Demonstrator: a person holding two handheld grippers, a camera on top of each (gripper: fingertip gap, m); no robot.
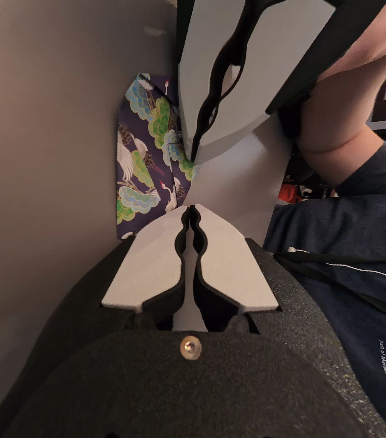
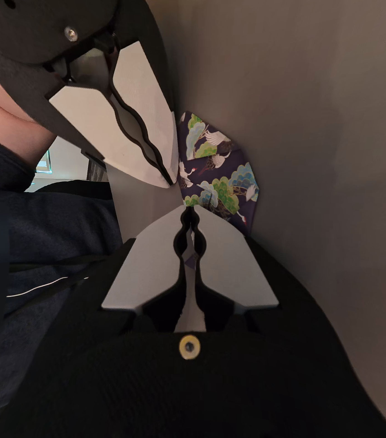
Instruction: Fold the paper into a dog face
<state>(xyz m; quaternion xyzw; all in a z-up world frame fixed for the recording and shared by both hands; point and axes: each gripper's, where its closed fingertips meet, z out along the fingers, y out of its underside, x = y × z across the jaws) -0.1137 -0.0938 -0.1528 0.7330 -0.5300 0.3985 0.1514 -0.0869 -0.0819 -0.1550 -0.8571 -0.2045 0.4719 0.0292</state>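
Note:
The paper (image 1: 139, 170) is dark blue with cranes and green and blue clouds. It lies folded with flaps on the grey table (image 1: 45, 166). My left gripper (image 1: 190, 208) is shut, and its tips rest at the paper's near edge with only table showing in its gap. My right gripper (image 1: 193, 158) comes in from above, its tips on a folded flap. In the right wrist view the paper (image 2: 222, 189) lies just beyond my right gripper (image 2: 188, 209), which is shut with slivers of paper showing between its fingers. The left gripper (image 2: 170, 183) touches the paper's edge.
The person's bare forearm (image 1: 343, 113) and dark blue shirt (image 1: 329, 237) fill the side next to the table edge. Bare table (image 2: 305, 166) stretches beyond the paper. Both grippers crowd together over one edge of the paper. The tips of both grippers are at nearly the same place.

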